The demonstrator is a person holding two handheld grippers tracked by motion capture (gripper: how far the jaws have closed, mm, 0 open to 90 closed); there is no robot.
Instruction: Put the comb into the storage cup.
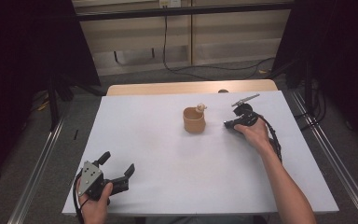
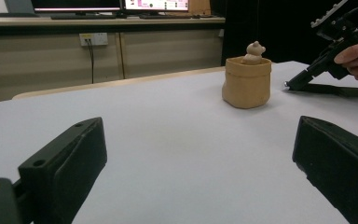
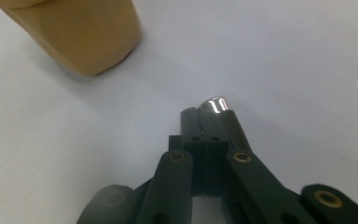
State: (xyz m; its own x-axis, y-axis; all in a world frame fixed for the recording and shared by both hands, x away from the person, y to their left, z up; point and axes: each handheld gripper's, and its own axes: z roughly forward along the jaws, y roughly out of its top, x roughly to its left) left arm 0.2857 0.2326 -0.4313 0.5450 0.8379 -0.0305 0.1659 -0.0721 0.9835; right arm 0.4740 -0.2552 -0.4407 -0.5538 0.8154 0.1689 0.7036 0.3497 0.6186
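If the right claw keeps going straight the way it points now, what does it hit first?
Probably the tan cup. The shut right claw aims along the white table toward it, though the cup sits a bit to one side, so it may only graze it.

A tan pot stands upright on the white table, toward the far side and a little right of the middle. It is squat, with soft, slightly bulging walls, a rolled rim and an open top. 1 small beige bear figure sits inside at the far-right edge of the rim, head and shoulders poking above it. In the right gripper view the pot's lower wall looms at upper left.
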